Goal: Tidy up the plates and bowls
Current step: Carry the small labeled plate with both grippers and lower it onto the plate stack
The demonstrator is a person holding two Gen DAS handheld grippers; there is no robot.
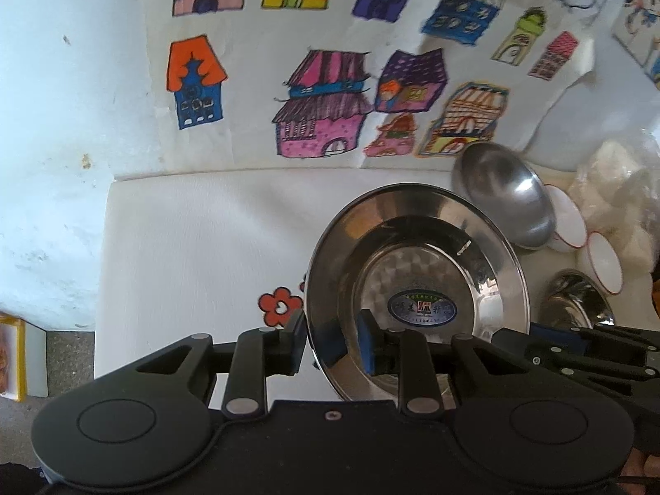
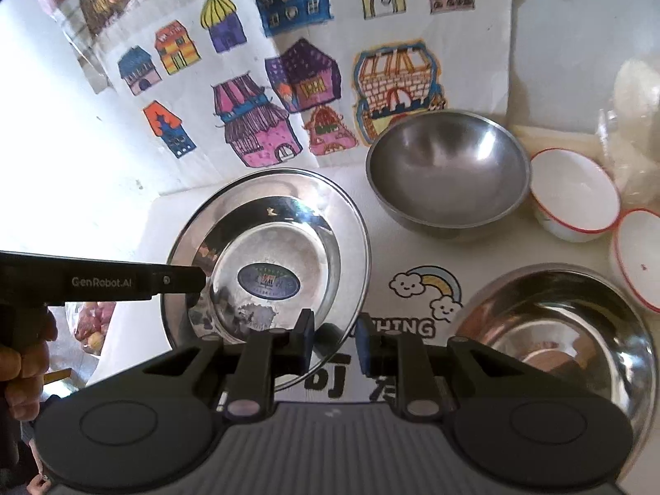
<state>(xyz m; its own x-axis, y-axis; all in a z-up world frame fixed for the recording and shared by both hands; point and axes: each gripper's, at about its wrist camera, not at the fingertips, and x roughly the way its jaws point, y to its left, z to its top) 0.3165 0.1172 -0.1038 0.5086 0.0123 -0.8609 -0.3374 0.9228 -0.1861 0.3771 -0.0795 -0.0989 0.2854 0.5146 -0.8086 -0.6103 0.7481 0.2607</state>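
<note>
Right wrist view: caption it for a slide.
Both grippers clamp the steel plate by opposite rim edges; steel bowls and white bowls wait alongside.

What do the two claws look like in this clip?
Both are matte black, with two round discs at the base, linked bars with silver pins, and blue pads on the fingers. The left claw bears white "GenRobot.AI" lettering on its side; the right claw has a grey ribbed body.

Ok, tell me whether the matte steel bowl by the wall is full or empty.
Empty: the right wrist view looks straight into the matte steel bowl and shows only bare metal inside.
</note>
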